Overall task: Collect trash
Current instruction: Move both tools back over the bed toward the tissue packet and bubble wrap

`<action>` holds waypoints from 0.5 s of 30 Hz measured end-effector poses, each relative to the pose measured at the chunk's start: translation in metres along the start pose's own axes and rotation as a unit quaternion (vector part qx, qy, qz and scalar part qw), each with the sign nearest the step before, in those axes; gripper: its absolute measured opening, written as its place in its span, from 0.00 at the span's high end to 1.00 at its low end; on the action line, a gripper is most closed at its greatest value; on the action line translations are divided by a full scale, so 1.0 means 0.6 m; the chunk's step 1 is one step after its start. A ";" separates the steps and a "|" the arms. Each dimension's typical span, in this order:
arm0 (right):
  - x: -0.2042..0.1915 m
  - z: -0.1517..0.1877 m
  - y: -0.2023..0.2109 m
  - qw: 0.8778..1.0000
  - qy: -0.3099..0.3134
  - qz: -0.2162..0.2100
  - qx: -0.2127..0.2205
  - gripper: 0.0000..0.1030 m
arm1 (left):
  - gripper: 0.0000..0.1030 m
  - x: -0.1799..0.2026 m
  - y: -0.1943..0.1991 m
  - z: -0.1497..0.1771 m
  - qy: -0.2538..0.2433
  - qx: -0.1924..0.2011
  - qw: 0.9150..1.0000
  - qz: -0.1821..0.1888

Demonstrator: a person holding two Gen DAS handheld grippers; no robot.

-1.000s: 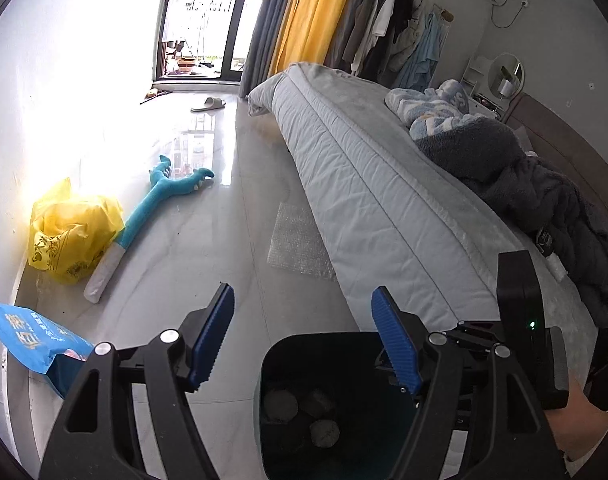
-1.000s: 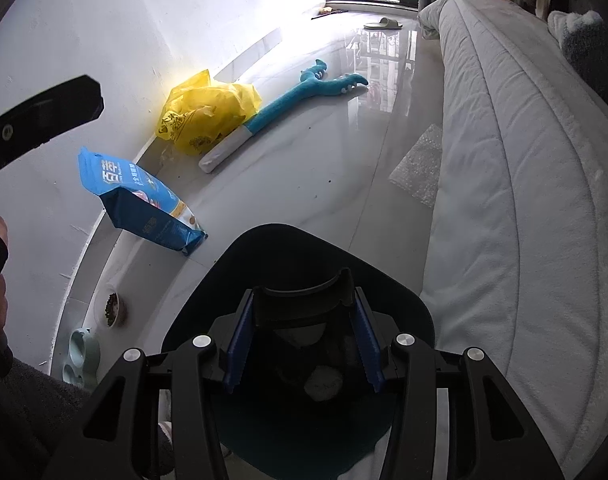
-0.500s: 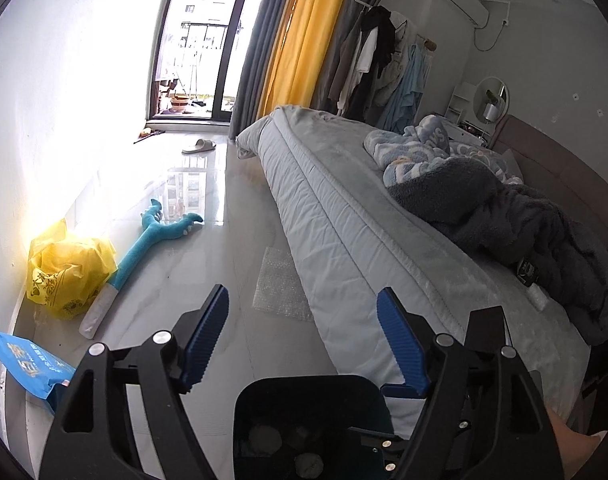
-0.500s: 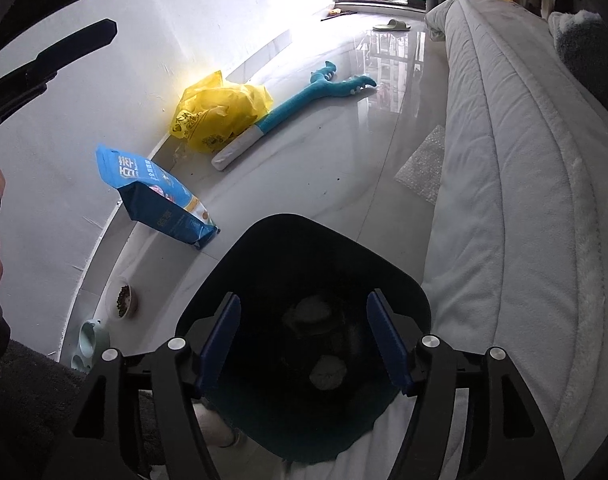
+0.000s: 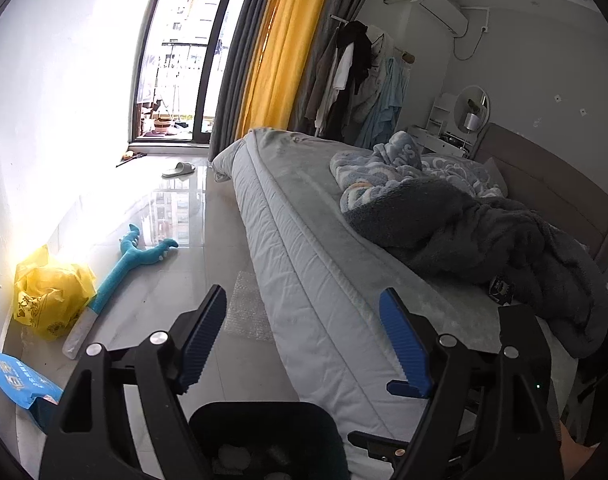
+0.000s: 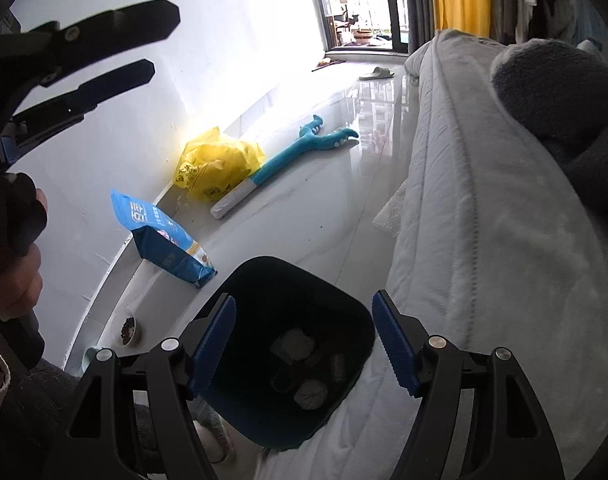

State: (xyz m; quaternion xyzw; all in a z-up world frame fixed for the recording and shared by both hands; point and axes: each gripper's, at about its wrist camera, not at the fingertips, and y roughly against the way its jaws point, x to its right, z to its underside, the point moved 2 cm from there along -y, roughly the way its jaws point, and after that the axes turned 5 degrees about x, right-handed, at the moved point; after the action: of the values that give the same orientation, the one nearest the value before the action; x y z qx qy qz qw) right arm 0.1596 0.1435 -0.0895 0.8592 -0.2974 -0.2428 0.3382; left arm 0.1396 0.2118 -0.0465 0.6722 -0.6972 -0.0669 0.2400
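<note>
A dark bin (image 6: 264,280) stands on the floor beside the bed, holding several crumpled pieces of trash (image 6: 309,394). My right gripper (image 6: 304,344) is open and empty just above the bin's mouth. My left gripper (image 5: 302,336) is open and empty, raised and looking along the bed, with the bin's rim (image 5: 264,408) below it. The left gripper also shows in the right wrist view (image 6: 104,44) at upper left. A sheet of bubble wrap (image 5: 246,308) lies on the floor by the bed. A small black packet (image 5: 499,288) lies on the bed.
A grey bed (image 5: 304,216) with dark and blue blankets (image 5: 463,224) fills the right. Along the left wall lie a yellow bag (image 6: 216,164), a blue pouch (image 6: 160,240), a teal toy (image 6: 300,148) and pet bowls (image 6: 126,330). A slipper (image 5: 178,169) lies near the balcony door.
My right gripper opened over the bin and a piece it held now lies inside. My left gripper rose and tilted up toward the bed.
</note>
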 end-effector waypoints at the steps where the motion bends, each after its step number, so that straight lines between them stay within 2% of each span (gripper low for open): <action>1: 0.009 0.000 0.011 1.000 -0.004 0.002 0.006 0.28 | 0.21 0.009 -0.002 -0.004 0.000 0.004 1.000 0.003; 5: 0.049 0.002 0.044 1.000 -0.015 0.012 0.020 0.27 | 0.17 0.058 -0.020 -0.011 -0.015 0.022 1.000 0.007; 9: 0.101 0.003 0.080 0.998 -0.028 0.029 0.037 0.27 | 0.16 0.112 -0.060 -0.001 -0.032 0.003 0.999 0.022; 15: 0.205 0.008 0.132 0.994 -0.045 0.082 0.056 0.27 | 0.14 0.182 -0.113 0.012 -0.068 -0.011 0.996 0.061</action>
State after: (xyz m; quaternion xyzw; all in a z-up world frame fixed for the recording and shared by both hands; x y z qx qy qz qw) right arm 0.2158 0.0111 -0.0620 0.8378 -0.3951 -0.2354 0.2943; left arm 0.1998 0.0983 -0.0544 0.6195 -0.7510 -0.1053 0.2027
